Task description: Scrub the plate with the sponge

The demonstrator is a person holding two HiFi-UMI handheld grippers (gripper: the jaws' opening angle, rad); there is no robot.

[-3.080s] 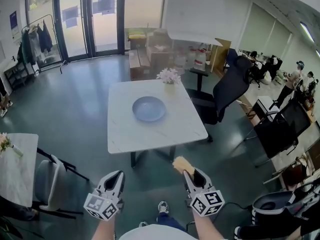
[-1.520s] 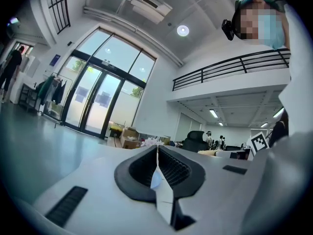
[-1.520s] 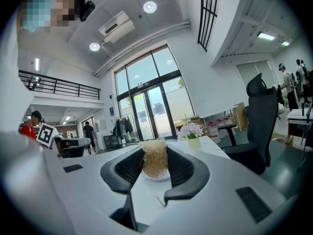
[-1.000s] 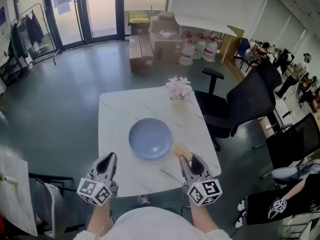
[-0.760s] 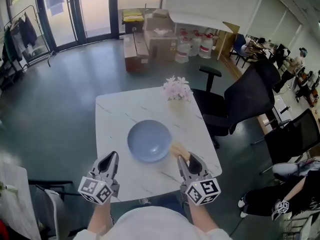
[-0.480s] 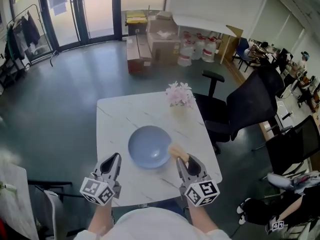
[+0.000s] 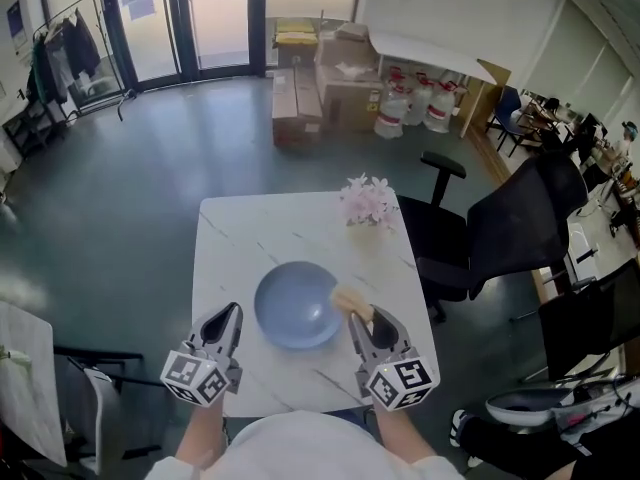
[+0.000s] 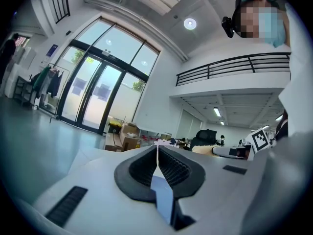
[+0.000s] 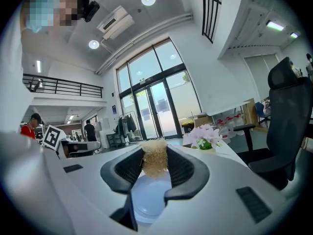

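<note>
A blue-grey plate (image 7: 295,304) lies near the middle of a white marble table (image 7: 240,238). My right gripper (image 7: 358,315) is shut on a tan sponge (image 7: 351,299), which hangs over the plate's right rim. In the right gripper view the sponge (image 9: 154,163) is pinched between the dark pads, with the plate (image 9: 149,194) just below and ahead. My left gripper (image 7: 228,318) hovers over the table's near left part, left of the plate, shut with nothing in it. In the left gripper view (image 8: 157,156) its pads meet along a thin line.
A small pot of pink flowers (image 7: 368,201) stands at the table's far right. A black office chair (image 7: 505,230) is just right of the table. Cardboard boxes (image 7: 340,78) and water jugs (image 7: 415,106) sit on the floor beyond. Another white table (image 7: 25,378) is at the left.
I have walked up to the table. Both grippers moved forward over its near edge. The sponge has come from the floor side to the plate's right rim.
</note>
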